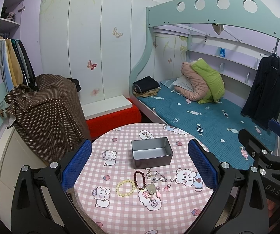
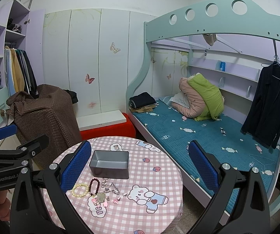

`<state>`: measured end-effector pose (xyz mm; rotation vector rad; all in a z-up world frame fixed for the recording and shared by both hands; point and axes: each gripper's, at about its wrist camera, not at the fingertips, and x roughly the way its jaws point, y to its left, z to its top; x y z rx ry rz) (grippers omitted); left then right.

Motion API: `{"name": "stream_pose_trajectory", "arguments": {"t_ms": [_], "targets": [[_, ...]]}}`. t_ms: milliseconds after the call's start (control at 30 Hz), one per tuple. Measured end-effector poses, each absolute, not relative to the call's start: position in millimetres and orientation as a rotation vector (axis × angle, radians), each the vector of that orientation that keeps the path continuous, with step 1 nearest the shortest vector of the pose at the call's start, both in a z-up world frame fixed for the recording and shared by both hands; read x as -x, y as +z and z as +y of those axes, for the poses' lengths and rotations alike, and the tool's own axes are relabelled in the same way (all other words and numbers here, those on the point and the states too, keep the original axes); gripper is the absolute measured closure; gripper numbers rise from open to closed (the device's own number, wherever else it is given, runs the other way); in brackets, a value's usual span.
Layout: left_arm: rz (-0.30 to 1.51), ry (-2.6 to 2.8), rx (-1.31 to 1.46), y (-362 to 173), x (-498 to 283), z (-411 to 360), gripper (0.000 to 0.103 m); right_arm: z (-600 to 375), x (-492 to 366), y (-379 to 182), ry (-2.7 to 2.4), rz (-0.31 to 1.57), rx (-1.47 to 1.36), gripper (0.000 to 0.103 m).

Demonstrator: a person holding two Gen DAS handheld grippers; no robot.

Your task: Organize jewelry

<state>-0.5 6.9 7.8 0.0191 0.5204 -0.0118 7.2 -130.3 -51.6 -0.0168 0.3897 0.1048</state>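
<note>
Empty grey rectangular metal tin [image 1: 152, 152] mid-table, ready as container. Just before tin: cream bead bracelet [image 1: 125, 187], dark red bead bracelet [image 1: 139, 179], small trinkets, unsorted. Left gripper [image 1: 140, 163], right gripper [image 2: 140, 165] spread wide, holding nothing, hovering apart from jewelry.

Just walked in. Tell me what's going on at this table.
A person holds a claw in each hand above a round table, about to sort jewelry. The left claw and right claw are both open and hold nothing. A cream bead bracelet, a dark red bead bracelet and small trinkets lie loose in front of an empty grey tin.
</note>
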Motion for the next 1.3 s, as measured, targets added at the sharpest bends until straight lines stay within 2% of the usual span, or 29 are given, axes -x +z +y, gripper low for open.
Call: {"name": "stream_pose_trajectory", "arguments": {"t_ms": [1300], "targets": [[0.599,0.021,-0.012,-19,-12,5,0.005,-144,-19,-69,0.163,0.463,-0.007,0.007]]}}
